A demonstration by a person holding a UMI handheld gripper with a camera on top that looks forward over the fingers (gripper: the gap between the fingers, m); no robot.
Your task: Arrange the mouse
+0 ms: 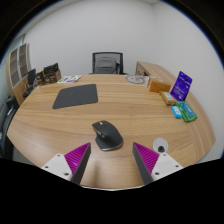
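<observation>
1. Gripper [112, 160]: two fingers seen from behind, each with a magenta pad [78, 157] on its inner face. The fingers stand apart, a wide gap between them, nothing clamped.
2. Mouse [106, 134]: dark grey, lying flat on the wooden table [130, 105]. It sits just ahead of the fingertips, roughly in line with the gap between them, slightly nearer the left-hand finger. Neither finger touches it.
3. Mouse pad [76, 96]: dark grey rectangle, flat on the table, beyond the mouse and to its left, well apart from it.
4. Office chair [107, 63]: black, at the far side of the table.
5. Purple box [182, 85]: upright near the right-hand table edge, with small green and blue packets [184, 112] lying just in front of it.
6. Small white item [161, 146]: on the table beside the right-hand finger; kind cannot be told.
</observation>
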